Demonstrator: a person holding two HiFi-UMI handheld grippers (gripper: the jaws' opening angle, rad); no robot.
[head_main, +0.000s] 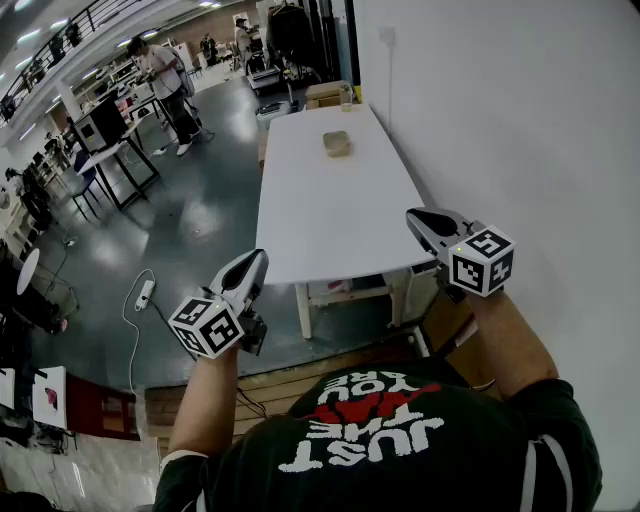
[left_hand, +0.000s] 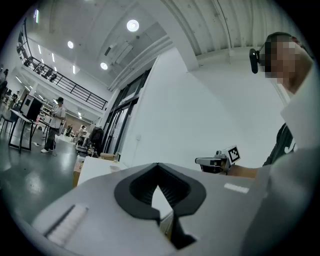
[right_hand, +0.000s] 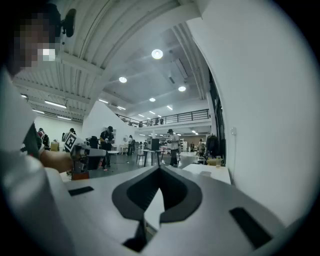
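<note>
In the head view the left gripper (head_main: 257, 259) and the right gripper (head_main: 414, 221) hang over the near end of the white table (head_main: 320, 230), touching nothing. The small tan tray (head_main: 337, 143) sits well apart, toward the far end. The left gripper view shows its jaws pressed together on nothing, and the right gripper view shows the same. I judge this an approach with no grasp begun: taking the tray would call for a long reach forward and parted jaws.

Wall (head_main: 520, 120) close on right of right claw (head_main: 413, 217), flush along surface (head_main: 320, 220) right edge. Open floor (head_main: 200, 220) left of left claw (head_main: 257, 257). Box (head_main: 336, 143) far back on surface, well apart from both claws.
</note>
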